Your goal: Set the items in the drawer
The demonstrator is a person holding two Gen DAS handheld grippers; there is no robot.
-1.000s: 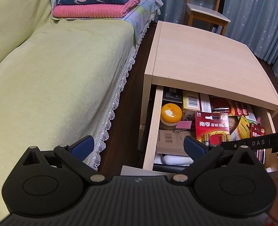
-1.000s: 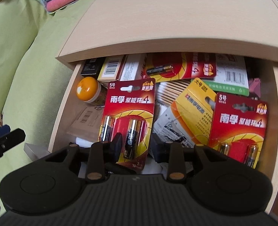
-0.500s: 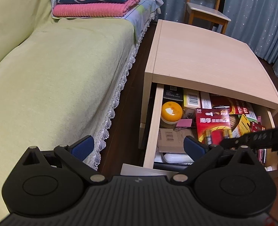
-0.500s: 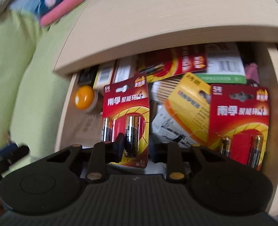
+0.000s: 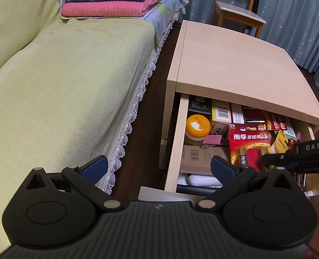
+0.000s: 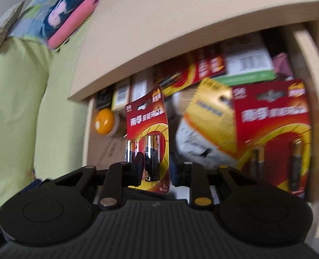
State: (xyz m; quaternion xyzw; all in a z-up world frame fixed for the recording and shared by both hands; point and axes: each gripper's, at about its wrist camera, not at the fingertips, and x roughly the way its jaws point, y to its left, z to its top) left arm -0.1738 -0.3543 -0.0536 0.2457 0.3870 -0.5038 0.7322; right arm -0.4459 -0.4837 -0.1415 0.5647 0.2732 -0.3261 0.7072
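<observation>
The right gripper (image 6: 156, 169) has its jaws clamped on the lower edge of a red battery pack (image 6: 147, 129), which stands nearly upright over the open drawer (image 5: 175, 149). Ahead of the jaws and to their right, a second red battery pack (image 6: 274, 129) lies among boxes in the drawer, with an orange-lidded jar (image 6: 104, 122) to their left. The left gripper (image 5: 159, 166) hangs with jaws wide apart and empty, between the green-covered bed (image 5: 62, 90) and the drawer.

Tabletop (image 5: 241, 73) overhangs the crowded drawer (image 5: 177, 142); only its front lies open.
</observation>
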